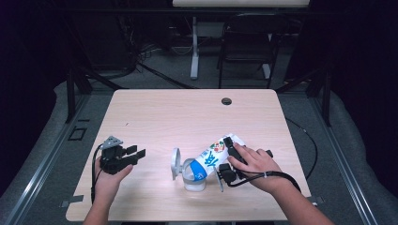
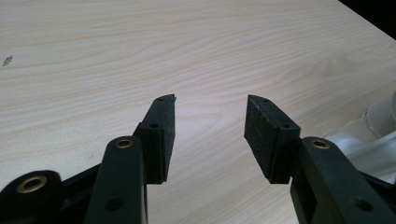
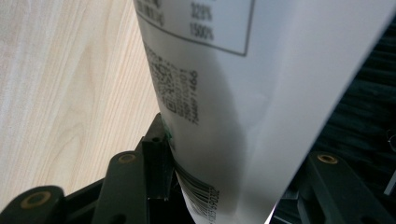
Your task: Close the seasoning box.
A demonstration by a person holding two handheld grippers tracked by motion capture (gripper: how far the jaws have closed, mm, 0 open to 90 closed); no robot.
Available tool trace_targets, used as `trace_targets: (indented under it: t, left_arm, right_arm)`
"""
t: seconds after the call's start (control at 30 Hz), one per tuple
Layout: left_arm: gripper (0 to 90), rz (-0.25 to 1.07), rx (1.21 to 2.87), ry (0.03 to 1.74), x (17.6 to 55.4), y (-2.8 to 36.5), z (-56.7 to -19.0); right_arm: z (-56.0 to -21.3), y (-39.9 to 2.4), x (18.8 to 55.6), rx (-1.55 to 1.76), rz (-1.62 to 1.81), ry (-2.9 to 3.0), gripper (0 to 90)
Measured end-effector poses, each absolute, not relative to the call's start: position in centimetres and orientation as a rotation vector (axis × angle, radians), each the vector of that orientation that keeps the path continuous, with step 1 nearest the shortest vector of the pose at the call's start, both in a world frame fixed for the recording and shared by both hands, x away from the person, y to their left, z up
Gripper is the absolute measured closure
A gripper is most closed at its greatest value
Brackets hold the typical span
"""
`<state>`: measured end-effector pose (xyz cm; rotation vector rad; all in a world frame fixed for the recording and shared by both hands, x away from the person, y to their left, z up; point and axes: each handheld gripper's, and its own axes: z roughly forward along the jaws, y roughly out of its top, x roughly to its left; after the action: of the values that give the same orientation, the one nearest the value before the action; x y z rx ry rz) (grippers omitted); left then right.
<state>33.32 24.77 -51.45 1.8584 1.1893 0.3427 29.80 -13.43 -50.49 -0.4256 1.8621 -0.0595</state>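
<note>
Hand-held gripper (image 1: 226,157) around tilted carton (image 1: 213,158)

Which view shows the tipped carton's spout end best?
The high view: the carton, held in the right tongs, tilts its spout end over the clear cup. The right gripper view shows only its printed side; the left gripper view catches the cup's edge.

Table (image 1: 155,117) was evenly lit from above, surroundings were dark, high view was soft and grainy, carton (image 3: 261,93) print was blurred close up, shadows were faint.
</note>
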Motion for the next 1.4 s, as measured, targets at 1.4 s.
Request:
trace_targets:
  t: [1.4]
  left_arm:
    - [53.7, 0.346, 1.86, 1.195, 33.37, 24.84, -51.57]
  right_arm:
    - [-50.38, -13.24, 29.86, -0.468, -0.078, 1.836, 51.1]
